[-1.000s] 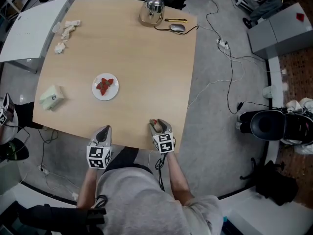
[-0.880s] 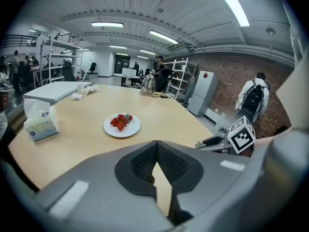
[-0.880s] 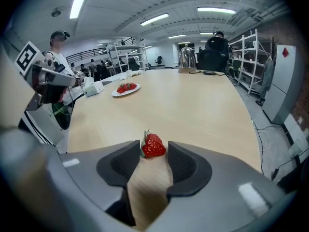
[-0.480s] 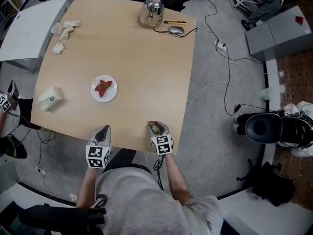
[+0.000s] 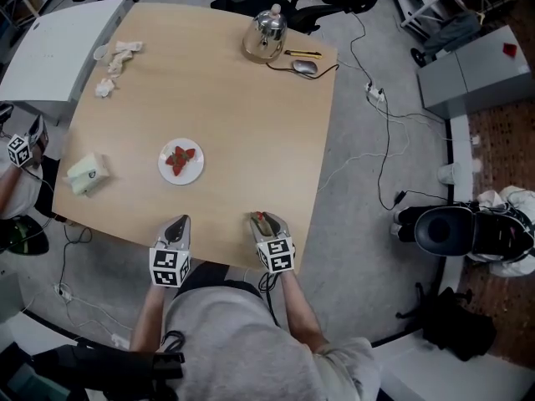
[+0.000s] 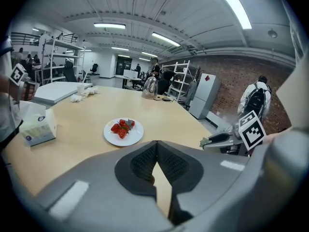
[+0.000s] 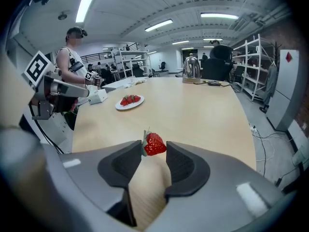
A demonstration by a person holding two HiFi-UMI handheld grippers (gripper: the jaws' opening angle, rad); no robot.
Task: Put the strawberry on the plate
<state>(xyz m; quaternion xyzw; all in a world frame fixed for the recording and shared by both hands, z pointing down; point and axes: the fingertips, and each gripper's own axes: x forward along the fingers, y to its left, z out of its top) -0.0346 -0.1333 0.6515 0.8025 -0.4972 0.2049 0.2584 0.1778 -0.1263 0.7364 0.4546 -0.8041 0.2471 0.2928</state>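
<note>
Your right claw (image 7: 154, 152) is clamped on the strawberry (image 7: 155, 143). The fruit sits at the very tips, with a pad pressing on each side. Its leafy end lies against the pad at the left of the right gripper view. From the head view, that claw sits over the near edge of the tabletop (image 5: 242, 124), towards its right corner. Whether the strawberry is lifted clear of the wood cannot be told.

Your left claw (image 6: 157, 143) has its pads together at the tips, with nothing between them. It also sits at the near edge, left of the right claw and apart from it.

The plate (image 5: 167, 170) lies flat on the tabletop, ahead of the left claw and well apart from the right one. A small cluster of red berries (image 5: 180, 158) sits near its middle, and the white rim is bare around them.

At the far edge stands a shiny kettle (image 5: 265, 32), with a mouse (image 5: 305, 68) just beside it on the right. A tissue pack (image 5: 88, 174) lies near the left edge, left of the plate. Crumpled tissues (image 5: 117, 57) are scattered at the far left corner. Another person (image 7: 72, 57) stands just off the left side of the tabletop.
</note>
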